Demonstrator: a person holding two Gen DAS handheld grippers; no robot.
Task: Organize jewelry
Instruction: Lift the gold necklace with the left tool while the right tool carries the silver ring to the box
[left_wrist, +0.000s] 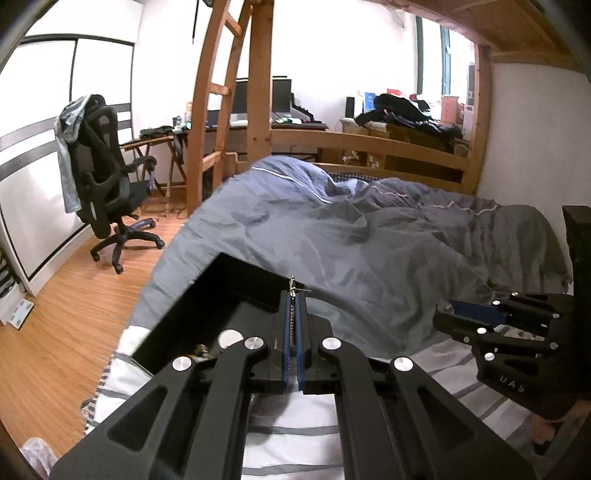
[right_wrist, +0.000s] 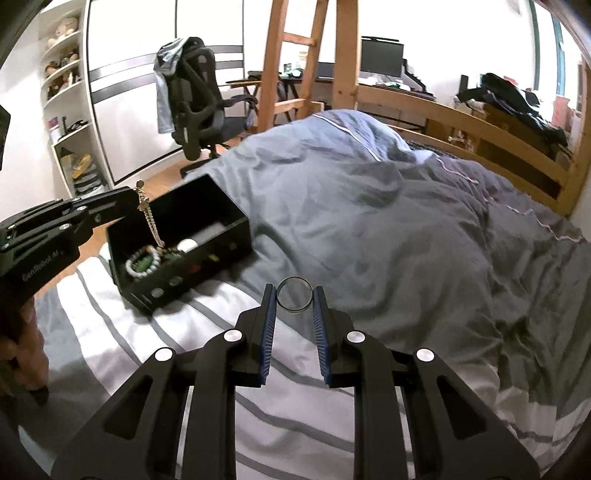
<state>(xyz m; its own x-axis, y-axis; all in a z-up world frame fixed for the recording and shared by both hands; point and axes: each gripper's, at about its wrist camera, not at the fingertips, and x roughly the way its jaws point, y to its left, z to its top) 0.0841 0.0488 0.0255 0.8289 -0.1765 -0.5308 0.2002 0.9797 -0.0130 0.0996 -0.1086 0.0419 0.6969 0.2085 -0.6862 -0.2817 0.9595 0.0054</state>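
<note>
**One box, one chain, one bangle on the bed**

A grey duvet (right_wrist: 388, 206) fills most of both views, with a striped sheet (right_wrist: 303, 369) laid across the bottom. One black jewelry box (right_wrist: 184, 254) is seen left of centre in the right wrist view, open, with one beaded bracelet (right_wrist: 142, 264) inside. One gold chain (right_wrist: 151, 221) is dangled above the box, pinched by the left gripper (left_wrist: 294, 295), fingers pressed together. One clear bangle (right_wrist: 294, 294) is framed between the right gripper (right_wrist: 294, 306) tips, which are spread apart.
</note>
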